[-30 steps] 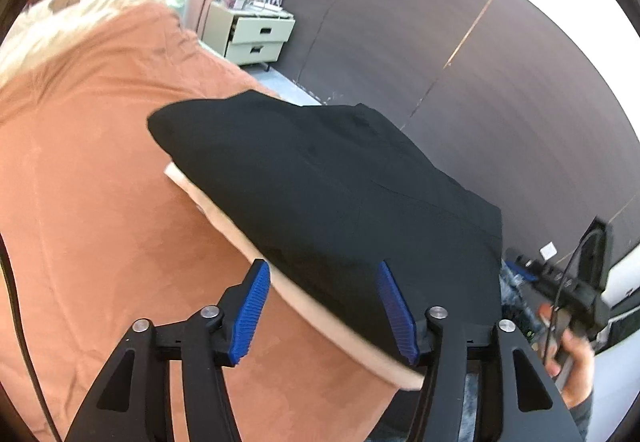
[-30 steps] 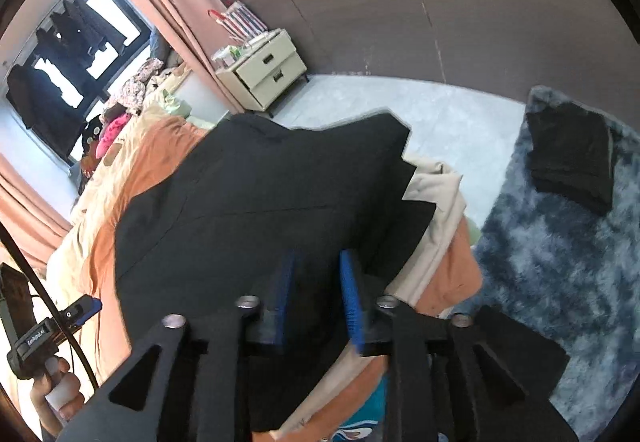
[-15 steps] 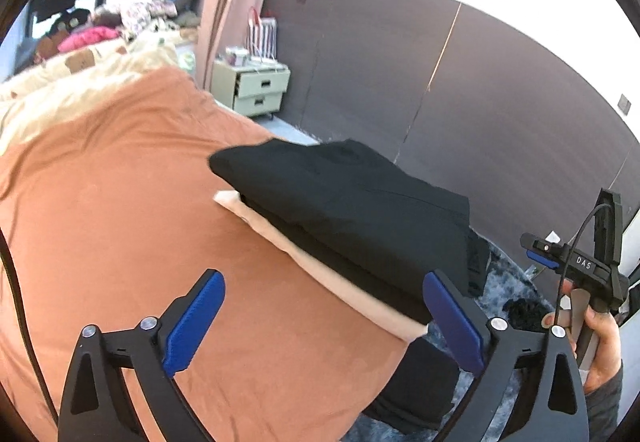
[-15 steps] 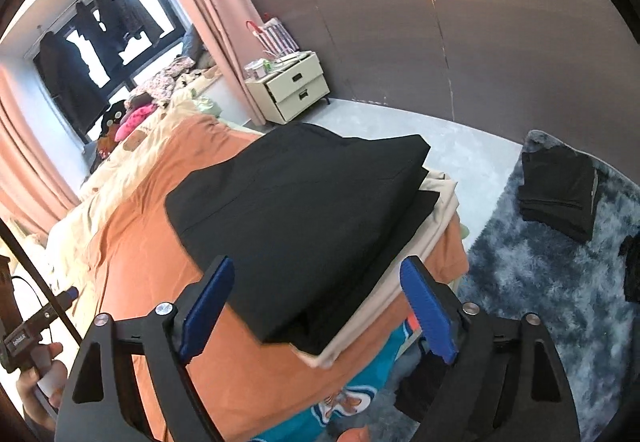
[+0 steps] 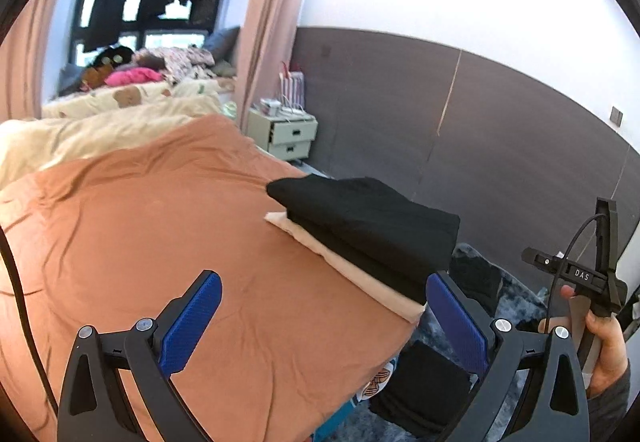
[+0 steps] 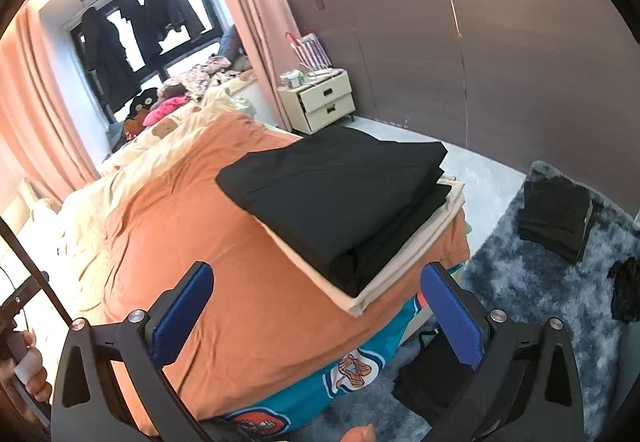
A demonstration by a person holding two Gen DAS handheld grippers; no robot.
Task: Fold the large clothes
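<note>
Folded black garment [image 6: 336, 198] sat on the beige one at the bed's [image 5: 160, 226] corner; our left gripper [image 5: 320, 322] and right gripper [image 6: 316, 318] gaped wide, empty. Best we squared edges gently.

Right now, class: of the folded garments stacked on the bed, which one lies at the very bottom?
The cream garment. It lies directly on the orange bedspread, its pale edge sticking out beneath the black garments piled on top.

Folded garment [image 6: 336, 194] is showing solid black; cloth beneath [image 6: 404, 262] is showing cream. Bed cover [image 5: 160, 242] is showing plain orange. Rug [image 6: 552, 282] is showing mottled blue-grey.
</note>
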